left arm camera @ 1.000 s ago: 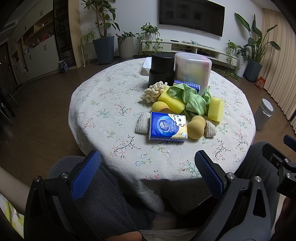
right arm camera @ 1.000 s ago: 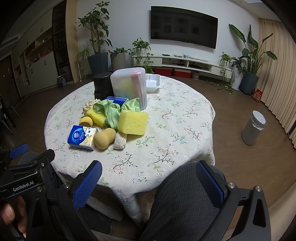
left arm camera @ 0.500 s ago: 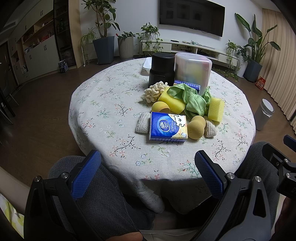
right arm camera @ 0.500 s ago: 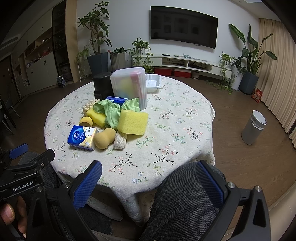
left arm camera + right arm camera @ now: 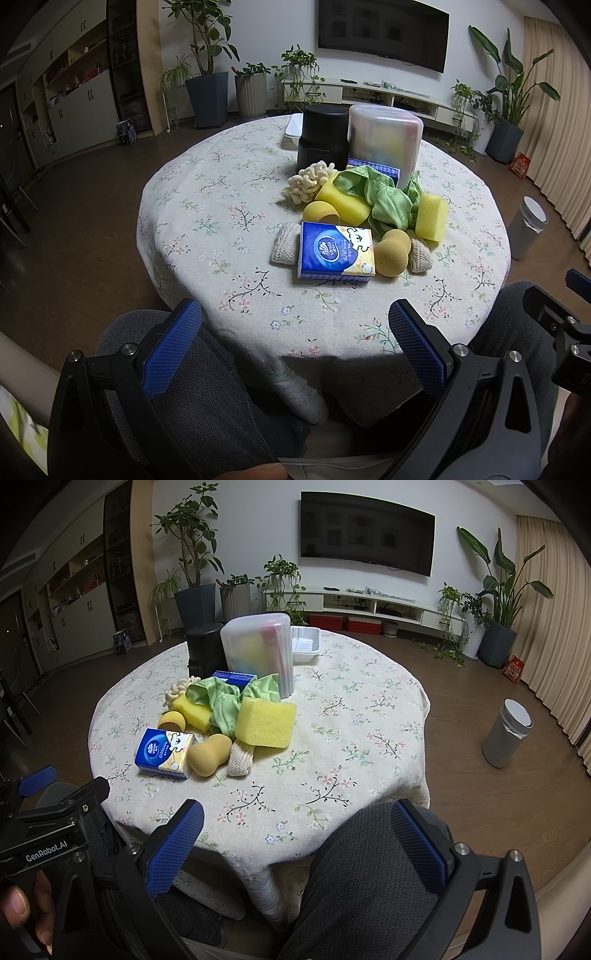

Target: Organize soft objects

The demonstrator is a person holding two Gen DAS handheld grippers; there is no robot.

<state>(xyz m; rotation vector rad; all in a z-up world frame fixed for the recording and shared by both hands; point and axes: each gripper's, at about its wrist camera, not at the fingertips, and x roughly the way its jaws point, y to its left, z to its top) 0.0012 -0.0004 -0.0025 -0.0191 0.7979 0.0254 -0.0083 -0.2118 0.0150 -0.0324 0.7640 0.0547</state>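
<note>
Left claw (image 5: 295, 332) was spread wide, empty, low before the round floral-clothed table (image 5: 207, 206), likely staged for a reach. Soft items lay heaped around the blue tissue pack (image 5: 334, 254): knitted pad left, tan gourd-shaped sponge (image 5: 393, 251) right, yellow sponge block (image 5: 266, 722) behind-right. Right claw (image 5: 301, 834) was likewise spread, empty.

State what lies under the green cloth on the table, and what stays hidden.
The green cloth drapes over one end of a yellow sponge and partly over a blue pack behind it. Anything beneath its bunched middle is covered and cannot be seen.
</note>
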